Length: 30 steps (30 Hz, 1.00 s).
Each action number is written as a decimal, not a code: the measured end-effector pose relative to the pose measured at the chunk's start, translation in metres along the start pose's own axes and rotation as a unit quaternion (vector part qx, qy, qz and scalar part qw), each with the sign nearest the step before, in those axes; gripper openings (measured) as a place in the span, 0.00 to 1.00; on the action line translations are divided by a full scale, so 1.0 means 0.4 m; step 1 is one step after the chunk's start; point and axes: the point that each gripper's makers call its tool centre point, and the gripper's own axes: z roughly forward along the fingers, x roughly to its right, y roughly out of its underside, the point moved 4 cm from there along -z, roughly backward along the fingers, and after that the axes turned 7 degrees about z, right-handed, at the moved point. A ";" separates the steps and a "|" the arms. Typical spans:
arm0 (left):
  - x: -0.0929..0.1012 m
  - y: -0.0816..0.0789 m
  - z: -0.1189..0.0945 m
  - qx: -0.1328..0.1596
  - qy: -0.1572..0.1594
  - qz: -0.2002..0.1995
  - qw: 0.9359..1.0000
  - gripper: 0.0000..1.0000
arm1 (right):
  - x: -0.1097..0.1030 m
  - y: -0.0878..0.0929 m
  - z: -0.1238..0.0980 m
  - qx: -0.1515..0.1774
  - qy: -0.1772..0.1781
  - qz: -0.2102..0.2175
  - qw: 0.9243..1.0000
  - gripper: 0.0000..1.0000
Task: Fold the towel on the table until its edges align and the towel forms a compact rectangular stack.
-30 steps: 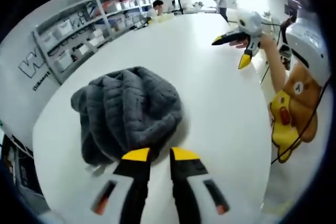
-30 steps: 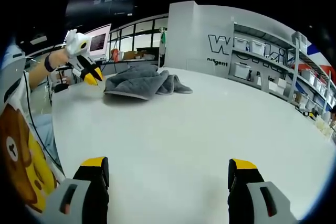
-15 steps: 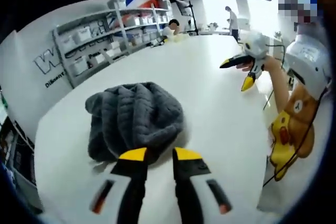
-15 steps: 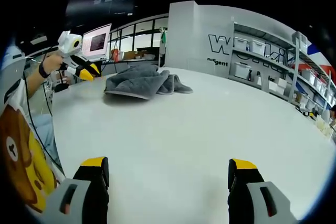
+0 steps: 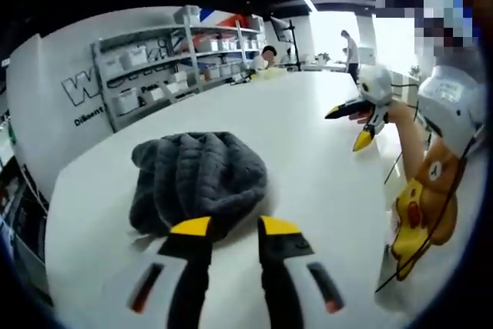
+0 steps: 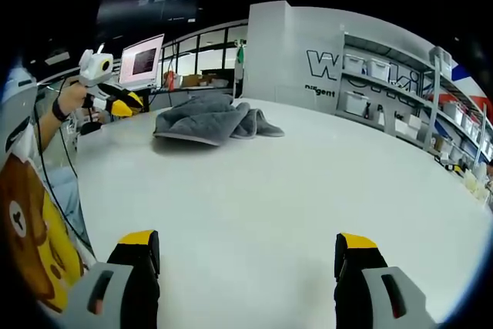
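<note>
A grey towel (image 5: 196, 179) lies crumpled in a heap on the white table (image 5: 316, 175). My left gripper (image 5: 235, 226) hovers just short of its near edge, jaws a narrow gap apart with nothing between them. In the right gripper view the towel (image 6: 209, 121) sits far across the table (image 6: 269, 190), and the left gripper (image 6: 115, 104) hangs in the air to its left, clear of it. My right gripper (image 6: 243, 246) is wide open over bare table, far from the towel. In the left gripper view the right gripper (image 5: 344, 129) is held up at the right, jaws spread.
Shelves with white bins (image 5: 154, 75) line the wall beyond the table, also seen as shelves (image 6: 385, 90). A monitor (image 6: 142, 59) stands behind the towel. The person's yellow shirt (image 5: 420, 206) is at the table's edge. Two other people (image 5: 268, 55) are at the far end.
In the right gripper view the left gripper has drawn left, away from the towel's edge. The towel and the right gripper have stayed put.
</note>
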 end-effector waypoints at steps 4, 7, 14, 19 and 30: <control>0.003 0.000 -0.011 0.010 -0.007 -0.005 1.000 0.28 | 0.000 -0.001 -0.001 0.001 0.000 0.000 1.000 0.99; 0.004 0.002 -0.016 0.018 -0.013 -0.013 1.000 0.28 | 0.000 0.000 0.001 -0.001 0.000 0.000 1.000 0.99; 0.008 0.022 -0.023 0.033 -0.028 -0.043 0.998 0.30 | -0.003 -0.001 0.003 0.000 -0.002 -0.001 1.000 0.99; 0.010 0.010 -0.041 0.044 -0.039 -0.039 0.998 0.33 | 0.000 0.000 0.002 -0.001 -0.001 0.000 1.000 0.99; 0.025 0.005 -0.060 0.069 -0.053 -0.048 0.995 0.39 | 0.000 0.001 0.003 -0.002 -0.002 -0.001 1.000 0.99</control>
